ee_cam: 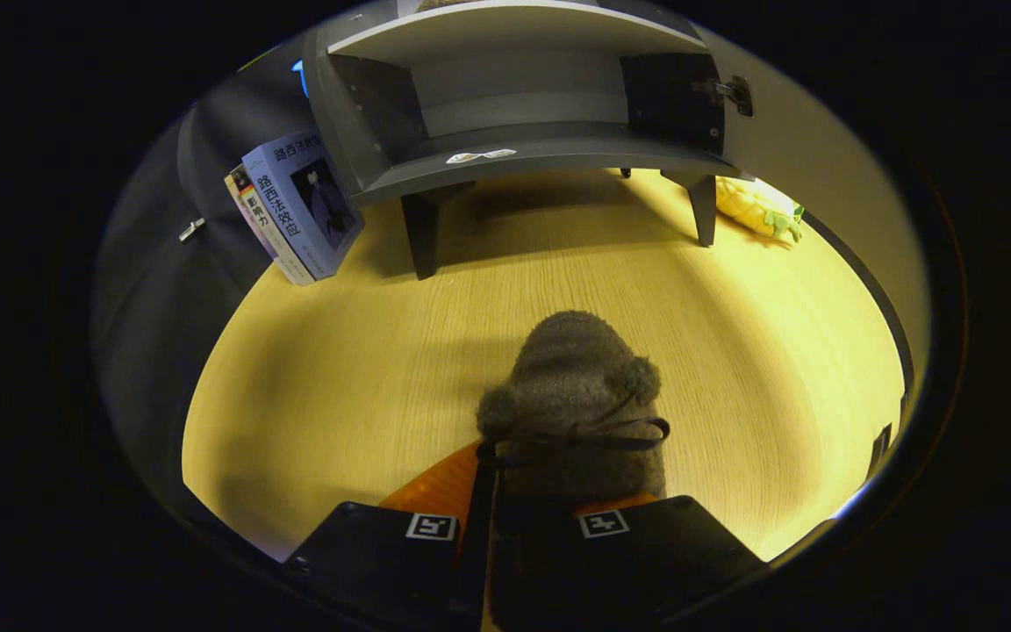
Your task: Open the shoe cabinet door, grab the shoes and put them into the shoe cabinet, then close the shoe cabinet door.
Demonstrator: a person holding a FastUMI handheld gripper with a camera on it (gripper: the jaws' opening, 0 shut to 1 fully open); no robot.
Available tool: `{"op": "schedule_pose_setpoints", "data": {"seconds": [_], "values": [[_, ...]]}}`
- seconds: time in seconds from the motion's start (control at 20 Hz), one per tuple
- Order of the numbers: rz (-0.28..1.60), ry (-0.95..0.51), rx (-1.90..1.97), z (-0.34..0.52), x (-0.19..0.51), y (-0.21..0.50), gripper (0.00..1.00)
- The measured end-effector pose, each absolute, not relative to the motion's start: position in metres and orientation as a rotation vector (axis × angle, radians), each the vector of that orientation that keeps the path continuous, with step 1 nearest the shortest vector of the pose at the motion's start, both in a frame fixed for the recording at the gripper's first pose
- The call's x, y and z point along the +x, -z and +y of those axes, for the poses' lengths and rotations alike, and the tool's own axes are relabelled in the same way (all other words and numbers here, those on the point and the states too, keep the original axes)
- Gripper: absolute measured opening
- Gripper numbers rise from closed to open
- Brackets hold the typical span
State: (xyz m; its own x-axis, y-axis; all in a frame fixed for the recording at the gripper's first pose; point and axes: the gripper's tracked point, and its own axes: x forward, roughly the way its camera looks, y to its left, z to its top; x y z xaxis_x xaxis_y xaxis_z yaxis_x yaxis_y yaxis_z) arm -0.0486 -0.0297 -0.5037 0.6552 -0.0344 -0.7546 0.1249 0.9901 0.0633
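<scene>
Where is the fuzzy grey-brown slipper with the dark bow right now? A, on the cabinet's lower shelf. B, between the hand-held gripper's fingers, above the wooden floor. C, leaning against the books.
B: the fuzzy grey-brown slipper sits clamped in the hand-held gripper, short of the open grey shoe cabinet.

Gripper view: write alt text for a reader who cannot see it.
The gripper is shut on a fuzzy grey shoe with a dark bow, held above a light wooden floor. Beyond it, a grey shoe cabinet stands with its door open, books leaning beside one end and a yellow plush toy by the other.
</scene>
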Motion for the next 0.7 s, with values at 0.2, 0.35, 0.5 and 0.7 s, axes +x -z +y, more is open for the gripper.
{"op": "schedule_pose_setpoints", "data": {"seconds": [0.2, 0.35, 0.5, 0.7], "values": [[0.848, 0.103, 0.090, -0.038, -0.041, 0.506, 0.32], [0.845, 0.100, 0.066, -0.038, -0.033, 0.505, 0.13], [0.853, 0.085, 0.066, -0.036, -0.032, 0.507, 0.05], [0.847, 0.092, 0.076, -0.039, -0.034, 0.489, 0.05]]}}
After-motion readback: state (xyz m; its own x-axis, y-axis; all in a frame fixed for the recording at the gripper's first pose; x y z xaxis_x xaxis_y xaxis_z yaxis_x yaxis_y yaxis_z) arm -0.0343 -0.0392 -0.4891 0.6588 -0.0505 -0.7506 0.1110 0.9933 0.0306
